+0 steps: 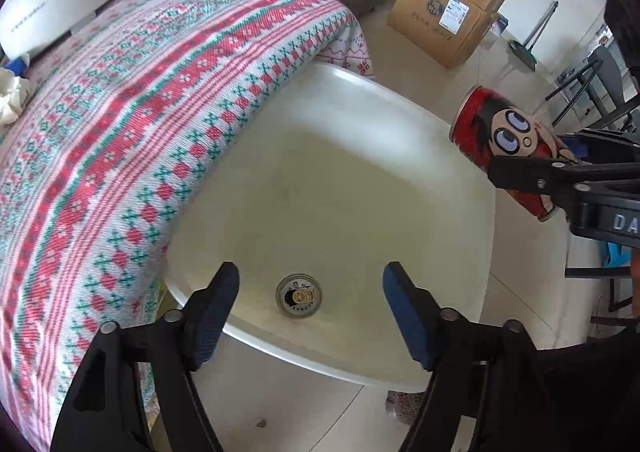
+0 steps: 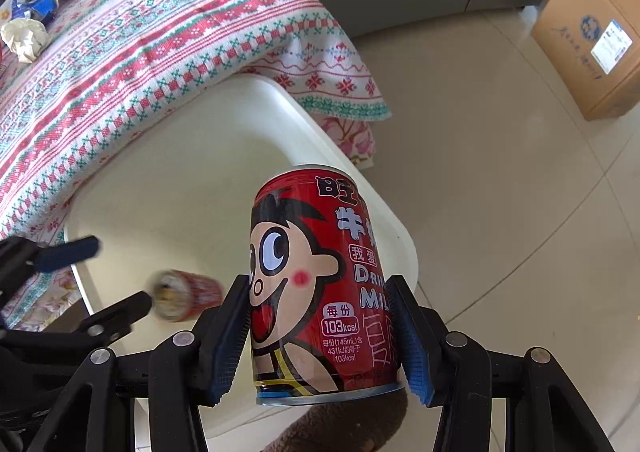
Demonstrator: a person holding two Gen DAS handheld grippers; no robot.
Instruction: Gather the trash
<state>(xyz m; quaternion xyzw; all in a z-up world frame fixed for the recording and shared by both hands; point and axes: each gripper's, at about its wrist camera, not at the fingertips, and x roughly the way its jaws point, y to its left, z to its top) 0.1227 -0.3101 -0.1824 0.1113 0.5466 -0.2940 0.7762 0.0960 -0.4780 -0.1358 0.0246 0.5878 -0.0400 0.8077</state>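
Note:
A cream plastic bin (image 1: 400,100) stands on the floor beside the table. My left gripper (image 1: 312,284) hangs open over it. A small red can (image 1: 298,295) shows end-on between the blue pads (image 1: 216,312), touching neither. In the right wrist view that can (image 2: 184,294) is blurred just beyond the left gripper (image 2: 120,272), over the bin (image 2: 180,172). My right gripper (image 2: 316,284) is shut on a red milk can (image 2: 304,272) with a cartoon face, held upright over the bin's near right rim. The left wrist view shows this can (image 1: 500,132) in the right gripper (image 1: 520,172).
A table under a red, green and white patterned cloth (image 1: 140,112) borders the bin on the left, with a white appliance (image 1: 60,0) and crumpled paper (image 2: 24,38) on it. Stacked cardboard boxes (image 1: 452,0) stand on the tiled floor (image 2: 500,172) beyond. Dark chair legs (image 1: 588,92) are at right.

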